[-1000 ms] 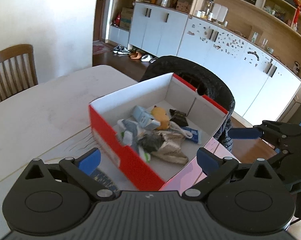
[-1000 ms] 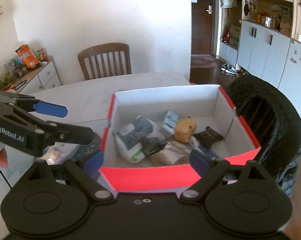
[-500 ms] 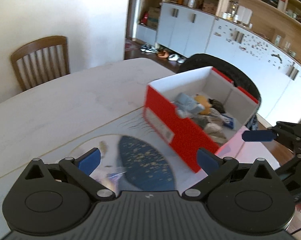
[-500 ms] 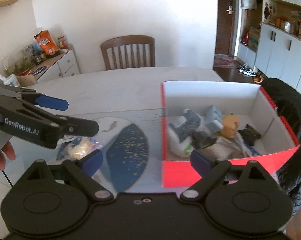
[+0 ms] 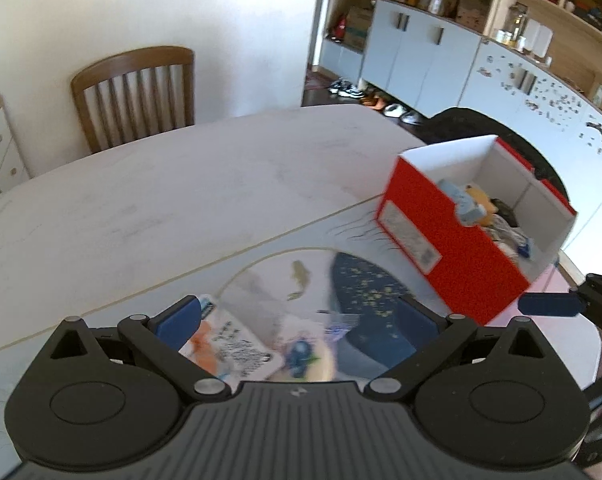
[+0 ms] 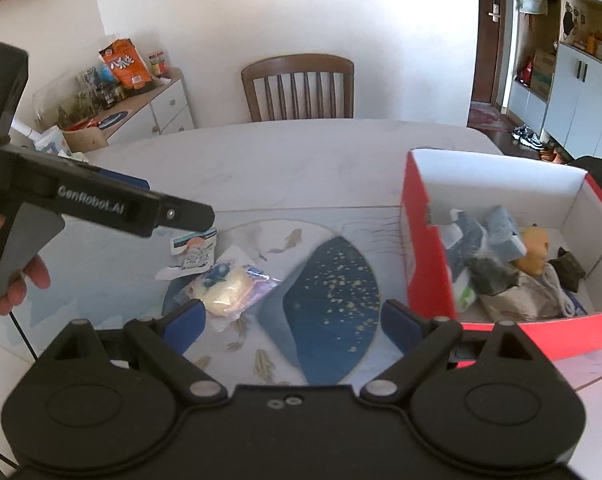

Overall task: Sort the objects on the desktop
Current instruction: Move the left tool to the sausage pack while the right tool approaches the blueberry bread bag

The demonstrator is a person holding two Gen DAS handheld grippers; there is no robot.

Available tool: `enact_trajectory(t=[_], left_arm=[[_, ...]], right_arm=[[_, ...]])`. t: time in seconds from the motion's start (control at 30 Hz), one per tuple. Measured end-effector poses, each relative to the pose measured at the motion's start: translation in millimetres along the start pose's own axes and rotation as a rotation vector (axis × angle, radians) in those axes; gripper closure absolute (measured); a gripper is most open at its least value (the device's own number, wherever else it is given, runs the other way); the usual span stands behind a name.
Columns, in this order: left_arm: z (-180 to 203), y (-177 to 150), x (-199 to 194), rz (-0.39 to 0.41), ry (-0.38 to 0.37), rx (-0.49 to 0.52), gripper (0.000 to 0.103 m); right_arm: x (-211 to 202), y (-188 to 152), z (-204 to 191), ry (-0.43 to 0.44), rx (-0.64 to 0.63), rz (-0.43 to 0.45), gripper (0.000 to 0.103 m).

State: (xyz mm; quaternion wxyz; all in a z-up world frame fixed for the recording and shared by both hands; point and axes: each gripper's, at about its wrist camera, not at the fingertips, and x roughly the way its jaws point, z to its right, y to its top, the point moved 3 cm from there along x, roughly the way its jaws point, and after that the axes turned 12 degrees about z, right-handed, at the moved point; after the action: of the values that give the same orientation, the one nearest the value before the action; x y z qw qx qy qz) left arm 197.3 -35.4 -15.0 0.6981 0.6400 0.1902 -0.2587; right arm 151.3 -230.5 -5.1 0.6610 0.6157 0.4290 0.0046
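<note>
A red shoebox (image 6: 421,264) with white inner walls stands on the right of the table, holding several small items, among them a yellow toy (image 6: 535,248) and grey packs. Left of it, on a printed mat (image 6: 333,288), lie a wrapped yellow bun (image 6: 225,292) and a white sachet (image 6: 193,250) with orange print. My left gripper (image 5: 297,320) hangs open just over the sachet (image 5: 229,344) and bun (image 5: 301,354), holding nothing. My right gripper (image 6: 293,320) is open and empty, above the mat between bun and box. The box (image 5: 453,256) sits to the left gripper's right.
A wooden chair (image 6: 297,84) stands at the table's far side. A low sideboard (image 6: 149,108) with snack bags is at the back left. A black padded object (image 5: 481,124) sits behind the box, with white cabinets (image 5: 421,52) beyond. A hand (image 6: 25,280) holds the left gripper's handle.
Both views have swung left, away from the box interior toward the mat. The bun and sachet have come into view under the left gripper. Both grippers stay open.
</note>
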Motion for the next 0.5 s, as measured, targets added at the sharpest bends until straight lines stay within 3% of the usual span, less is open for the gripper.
enact_trajectory(t=[0.33, 0.5], left_arm=[[-45.8, -4.9, 35.9, -0.091, 0.078, -0.093, 0.000], [-56.1, -13.4, 59.4, -0.136, 0.125, -0.087, 0.000]], right_arm=[[33.1, 5.4, -21.5, 0.027, 0.043, -0.012, 0.006], [57.0, -0.9, -37.7, 0.056, 0.056, -0.046, 0.007]])
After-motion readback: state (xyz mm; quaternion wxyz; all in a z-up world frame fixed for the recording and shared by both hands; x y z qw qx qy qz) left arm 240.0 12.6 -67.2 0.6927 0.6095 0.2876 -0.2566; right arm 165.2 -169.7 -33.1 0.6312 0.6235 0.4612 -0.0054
